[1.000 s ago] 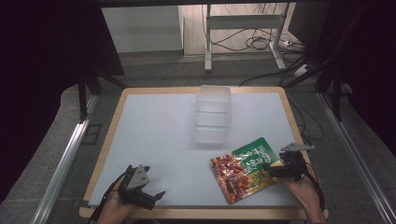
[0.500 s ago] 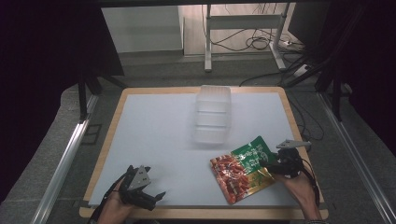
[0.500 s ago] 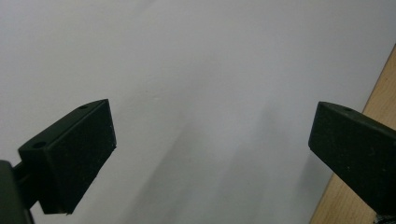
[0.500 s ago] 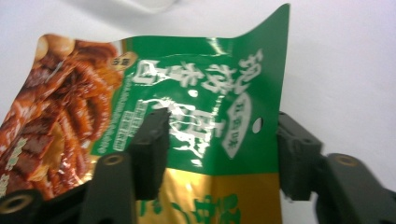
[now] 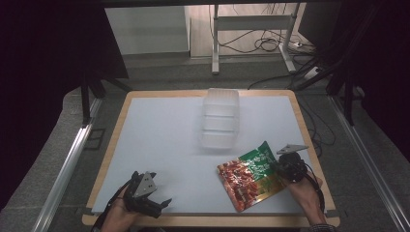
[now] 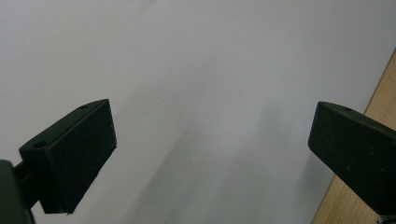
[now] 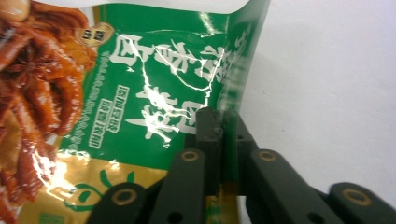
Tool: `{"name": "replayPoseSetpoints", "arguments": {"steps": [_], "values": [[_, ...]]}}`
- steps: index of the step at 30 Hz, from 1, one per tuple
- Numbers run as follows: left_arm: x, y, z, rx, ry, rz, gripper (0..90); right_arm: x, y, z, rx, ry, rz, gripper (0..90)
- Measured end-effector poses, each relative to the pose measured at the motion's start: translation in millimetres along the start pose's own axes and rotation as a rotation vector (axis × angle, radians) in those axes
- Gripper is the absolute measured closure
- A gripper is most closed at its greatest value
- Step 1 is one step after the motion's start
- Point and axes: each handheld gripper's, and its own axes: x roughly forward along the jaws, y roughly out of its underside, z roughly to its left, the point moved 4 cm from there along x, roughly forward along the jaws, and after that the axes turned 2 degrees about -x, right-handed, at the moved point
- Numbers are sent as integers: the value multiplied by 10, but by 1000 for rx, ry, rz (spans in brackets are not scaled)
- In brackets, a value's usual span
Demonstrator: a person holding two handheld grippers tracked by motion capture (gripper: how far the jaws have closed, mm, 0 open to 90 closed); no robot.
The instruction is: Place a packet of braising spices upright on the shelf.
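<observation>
One pouch lay near the table's right front edge, and my right gripper had just been closing until its jaws pinched the pouch's green edge. I judged it light, floppy and slick, best held by that flat seam. My left gripper stood wide and empty; a clear bin sat behind the pouch, apart.

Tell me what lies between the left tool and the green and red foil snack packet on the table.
Nothing: in the high view, only bare white table surface separates the left tool from the green and red foil snack packet.
</observation>
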Motion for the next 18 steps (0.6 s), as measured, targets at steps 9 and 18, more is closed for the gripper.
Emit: {"name": "replayPoseSetpoints", "arguments": {"steps": [9, 18], "values": [[-12, -3, 15, -15, -6, 0, 8, -107, -66, 38, 11, 2, -29, 891], [-25, -11, 34, -35, -13, -12, 6, -293, -185, 102, -6, -15, -86, 891]]}}
